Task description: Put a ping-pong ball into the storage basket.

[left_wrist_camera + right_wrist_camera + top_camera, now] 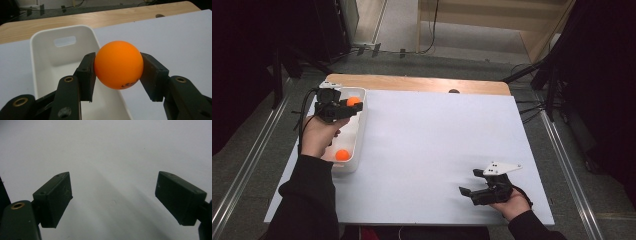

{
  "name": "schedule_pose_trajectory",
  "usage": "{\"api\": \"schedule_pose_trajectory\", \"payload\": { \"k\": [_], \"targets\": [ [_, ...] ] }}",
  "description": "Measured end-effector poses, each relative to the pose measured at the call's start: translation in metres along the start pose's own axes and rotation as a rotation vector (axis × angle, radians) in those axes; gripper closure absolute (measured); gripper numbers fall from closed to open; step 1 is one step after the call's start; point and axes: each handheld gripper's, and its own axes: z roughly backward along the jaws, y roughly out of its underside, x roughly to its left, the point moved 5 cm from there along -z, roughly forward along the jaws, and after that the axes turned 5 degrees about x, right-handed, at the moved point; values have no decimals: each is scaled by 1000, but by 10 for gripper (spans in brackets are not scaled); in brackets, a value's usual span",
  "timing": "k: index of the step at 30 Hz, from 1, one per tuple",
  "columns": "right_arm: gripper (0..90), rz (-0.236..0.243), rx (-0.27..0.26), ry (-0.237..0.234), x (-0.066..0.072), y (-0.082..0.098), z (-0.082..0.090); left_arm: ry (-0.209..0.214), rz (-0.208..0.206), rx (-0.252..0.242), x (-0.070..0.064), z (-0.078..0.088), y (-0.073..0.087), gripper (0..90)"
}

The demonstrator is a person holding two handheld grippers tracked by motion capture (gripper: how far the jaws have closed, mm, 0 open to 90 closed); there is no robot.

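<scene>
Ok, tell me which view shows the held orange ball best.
The left gripper view: the round orange ball sits large and sharp, clamped in the left gripper. The high view shows it small, above the white plastic bin.

A white-topped table [427,150] with a wooden far edge; a white bin [357,142] sits on it near the left edge.

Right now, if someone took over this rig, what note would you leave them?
Left tool: shut on an orange ball, held above the far end of the white bin.
Right tool: open, holding nothing, low over the white table sheet at the near right.
Second orange ball: lying in the bin's near end.
Done: one ball in the bin. Left: probably release the held ball into the bin.
</scene>
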Motion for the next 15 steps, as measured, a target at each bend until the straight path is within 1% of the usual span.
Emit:
{"api": "schedule_pose_trajectory", "payload": {
  "k": [2, 4, 5, 8, 9, 10, 12, 15],
  "targets": [
    [125, 1, 6, 0, 0, 1, 0, -12, 13, -9, 2, 1, 0, 508],
    [125, 2, 3, 1, 0, 0, 1, -42, 2, -7, 4, 1, 1, 508],
    [126, 1, 0, 1, 0, 0, 1, -56, 6, -7, 5, 1, 1, 508],
    [126, 0, 5, 4, 2, 0, 1, -69, 27, -20, 8, 1, 2, 509],
    [126, 1, 6, 2, 3, 0, 1, -75, 24, -16, 9, 1, 2, 509],
    [125, 4, 6, 3, 3, 0, 1, -89, 28, -17, 10, 1, 2, 508],
    [126, 8, 6, 3, 4, 0, 1, -99, 38, -20, 12, 0, 3, 508],
    [126, 7, 8, 5, 4, 0, 1, -112, 40, -17, 14, -2, 4, 508]
  ]
}}
